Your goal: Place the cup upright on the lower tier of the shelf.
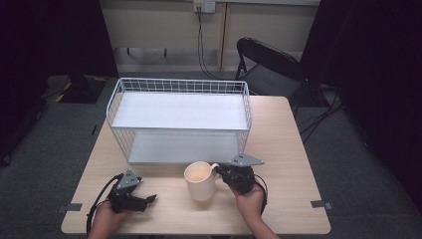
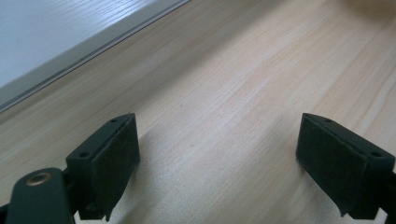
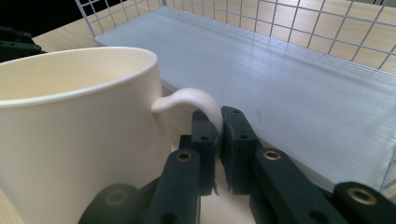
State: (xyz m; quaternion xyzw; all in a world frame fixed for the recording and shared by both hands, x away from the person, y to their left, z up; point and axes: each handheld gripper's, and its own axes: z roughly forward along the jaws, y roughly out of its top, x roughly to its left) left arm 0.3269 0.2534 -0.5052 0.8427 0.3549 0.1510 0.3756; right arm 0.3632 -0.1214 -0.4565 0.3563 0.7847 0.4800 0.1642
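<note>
Mug point(image 3: 79, 140) handle sat pinched between the right gripper point(image 3: 219, 135) jaws, the cream cup standing upright on the bench point(image 1: 288, 164) just before the wire rack point(image 1: 179, 117). Grasping looked done; lifting and placing remained, probably onto a shelf. Left gripper point(image 2: 219, 154) rested wide open and empty, while the mug's base stayed hidden.

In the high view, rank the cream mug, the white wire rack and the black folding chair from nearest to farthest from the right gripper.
1. Cream mug: its handle is pinched in the right gripper.
2. White wire rack: just behind, mid-table.
3. Black folding chair: past the table's far edge.
</note>
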